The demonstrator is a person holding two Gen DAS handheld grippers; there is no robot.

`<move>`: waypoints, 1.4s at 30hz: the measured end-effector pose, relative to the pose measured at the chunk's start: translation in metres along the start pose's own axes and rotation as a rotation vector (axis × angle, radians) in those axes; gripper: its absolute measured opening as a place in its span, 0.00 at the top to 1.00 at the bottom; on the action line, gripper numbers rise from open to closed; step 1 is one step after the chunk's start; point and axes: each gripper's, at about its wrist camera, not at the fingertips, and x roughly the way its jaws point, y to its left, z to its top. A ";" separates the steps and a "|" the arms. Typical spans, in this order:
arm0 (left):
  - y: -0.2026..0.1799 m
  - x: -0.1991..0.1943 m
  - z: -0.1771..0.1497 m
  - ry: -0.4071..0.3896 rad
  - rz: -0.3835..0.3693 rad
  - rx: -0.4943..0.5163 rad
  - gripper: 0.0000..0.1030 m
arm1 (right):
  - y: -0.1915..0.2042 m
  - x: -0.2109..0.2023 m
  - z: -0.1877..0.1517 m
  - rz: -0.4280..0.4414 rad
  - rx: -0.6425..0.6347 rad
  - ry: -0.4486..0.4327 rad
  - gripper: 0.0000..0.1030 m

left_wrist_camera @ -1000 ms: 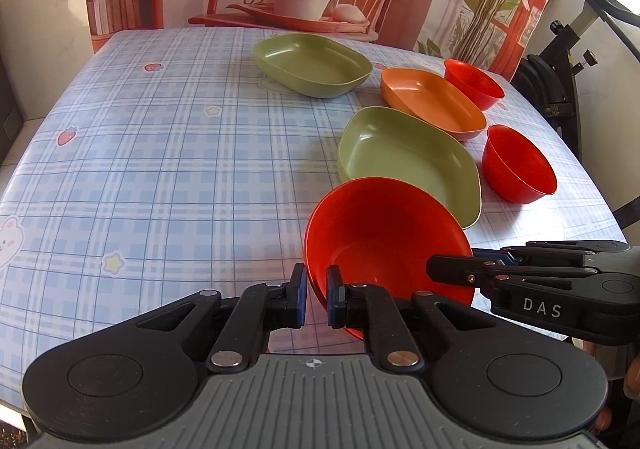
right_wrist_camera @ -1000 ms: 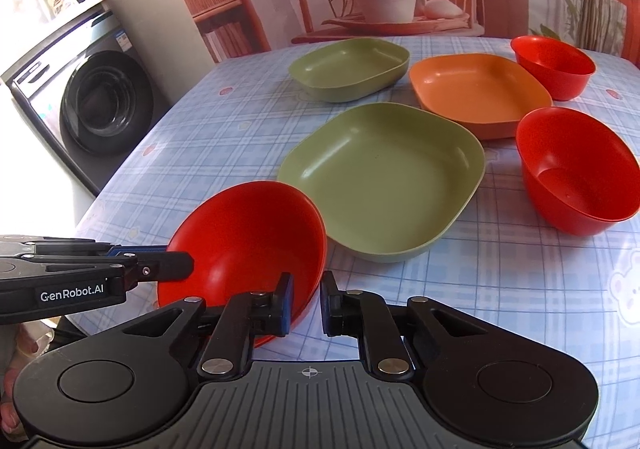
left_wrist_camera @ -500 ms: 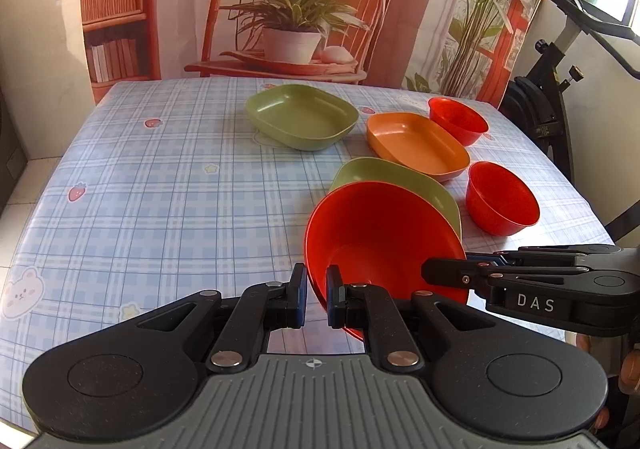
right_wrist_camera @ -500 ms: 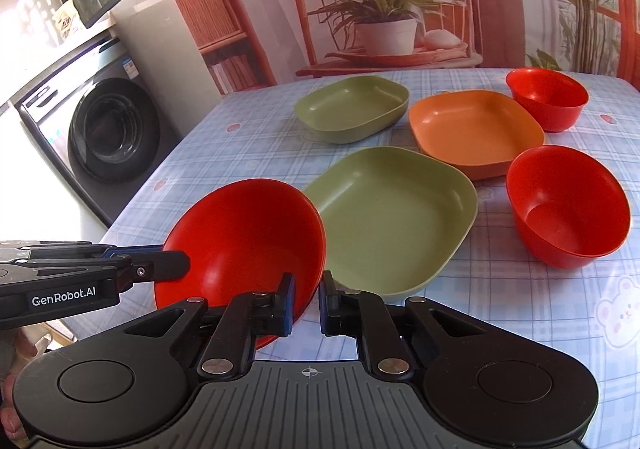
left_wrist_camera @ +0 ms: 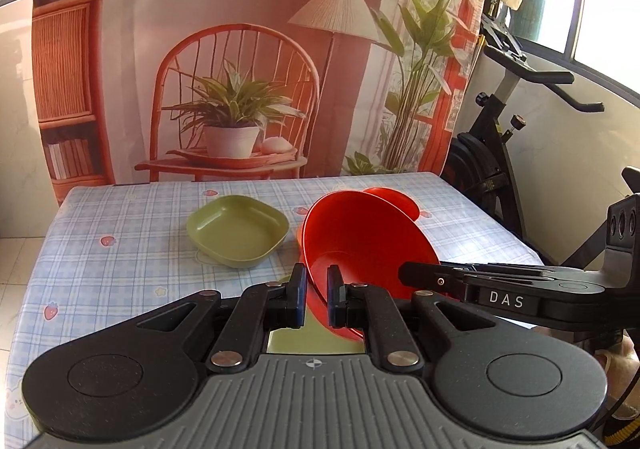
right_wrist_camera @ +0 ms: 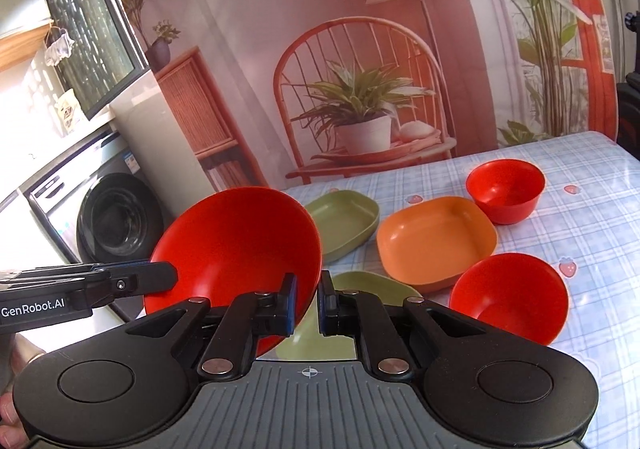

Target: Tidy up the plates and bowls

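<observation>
Both grippers hold one red bowl [left_wrist_camera: 360, 245] in the air above the table. My left gripper [left_wrist_camera: 316, 295] is shut on its near-left rim. My right gripper [right_wrist_camera: 306, 305] is shut on the opposite rim of the same red bowl [right_wrist_camera: 236, 241]; its arm shows at the right of the left wrist view. On the checked tablecloth [right_wrist_camera: 580, 217] lie a small green dish [left_wrist_camera: 238, 229], an orange dish [right_wrist_camera: 436, 239], a far red bowl [right_wrist_camera: 506, 191] and a near red bowl [right_wrist_camera: 508, 297]. A larger green plate [right_wrist_camera: 372, 283] sits mostly hidden under the lifted bowl.
A printed backdrop with a chair and a plant hangs behind the table. An exercise bike [left_wrist_camera: 508, 153] stands off the table's right side. A washing machine [right_wrist_camera: 100, 217] stands off its left side. The left part of the tablecloth [left_wrist_camera: 112, 261] is bare.
Both grippers have risen with the red bowl, lifting it off the table. The cameras have tilted up, so the dishes now sit lower and farther in view.
</observation>
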 end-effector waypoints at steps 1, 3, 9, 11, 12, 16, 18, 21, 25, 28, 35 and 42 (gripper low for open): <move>-0.004 0.001 0.005 -0.011 -0.009 0.009 0.89 | -0.003 -0.004 0.005 -0.005 -0.002 -0.021 0.91; -0.013 0.004 0.014 -0.029 -0.021 0.027 0.89 | -0.010 -0.010 0.015 -0.020 -0.012 -0.061 0.91; -0.031 0.017 0.031 -0.056 -0.055 0.034 0.89 | -0.024 -0.020 0.037 -0.065 -0.033 -0.136 0.91; -0.035 0.023 0.035 -0.053 -0.071 0.039 0.89 | -0.033 -0.022 0.041 -0.075 -0.029 -0.153 0.91; -0.036 0.028 0.036 -0.050 -0.078 0.042 0.89 | -0.037 -0.022 0.044 -0.081 -0.024 -0.159 0.91; -0.039 0.055 0.040 -0.022 -0.118 0.035 0.89 | -0.057 -0.018 0.046 -0.119 -0.007 -0.178 0.91; -0.041 0.077 0.040 0.011 -0.136 0.020 0.89 | -0.070 -0.015 0.046 -0.144 0.012 -0.183 0.91; -0.051 0.108 0.038 0.069 -0.142 0.039 0.89 | -0.089 -0.007 0.040 -0.188 0.038 -0.171 0.90; -0.067 0.140 0.032 0.122 -0.148 0.088 0.89 | -0.116 -0.001 0.030 -0.228 0.089 -0.136 0.90; -0.076 0.160 0.025 0.166 -0.157 0.111 0.89 | -0.137 0.001 0.018 -0.264 0.133 -0.117 0.90; -0.086 0.197 0.002 0.269 -0.140 0.138 0.89 | -0.166 0.012 -0.007 -0.292 0.205 -0.046 0.90; -0.083 0.211 -0.007 0.316 -0.114 0.135 0.89 | -0.172 0.023 -0.017 -0.291 0.224 -0.018 0.90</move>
